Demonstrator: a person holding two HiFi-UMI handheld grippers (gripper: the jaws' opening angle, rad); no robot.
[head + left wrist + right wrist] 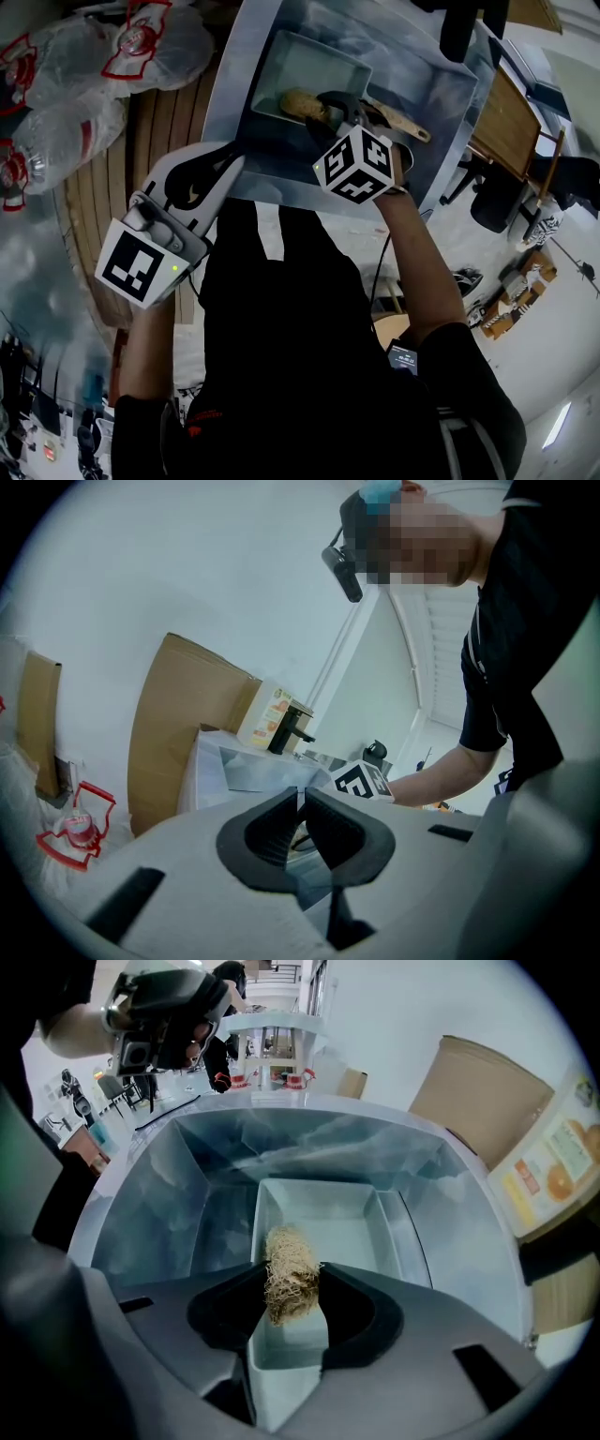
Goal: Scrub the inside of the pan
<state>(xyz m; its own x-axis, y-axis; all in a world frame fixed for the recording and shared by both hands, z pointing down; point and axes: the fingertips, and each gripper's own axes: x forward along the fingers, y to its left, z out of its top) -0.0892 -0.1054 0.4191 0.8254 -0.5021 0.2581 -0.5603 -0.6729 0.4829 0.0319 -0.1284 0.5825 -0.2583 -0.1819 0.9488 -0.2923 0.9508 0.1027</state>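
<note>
A pale rectangular pan (314,70) (323,1232) lies in the steel sink (441,103) (169,1204). My right gripper (330,111) (292,1283) is shut on a tan fibrous scrubber (302,103) (289,1274), held just above the pan's near end. My left gripper (225,164) (302,803) is shut with nothing between its jaws, at the sink's near left edge, outside the basin.
A wooden-handled brush (398,120) lies in the sink right of the pan. Clear bags with red print (75,66) sit on the wooden counter (155,131) to the left. A black faucet (286,728) and a printed carton (264,714) stand behind the sink.
</note>
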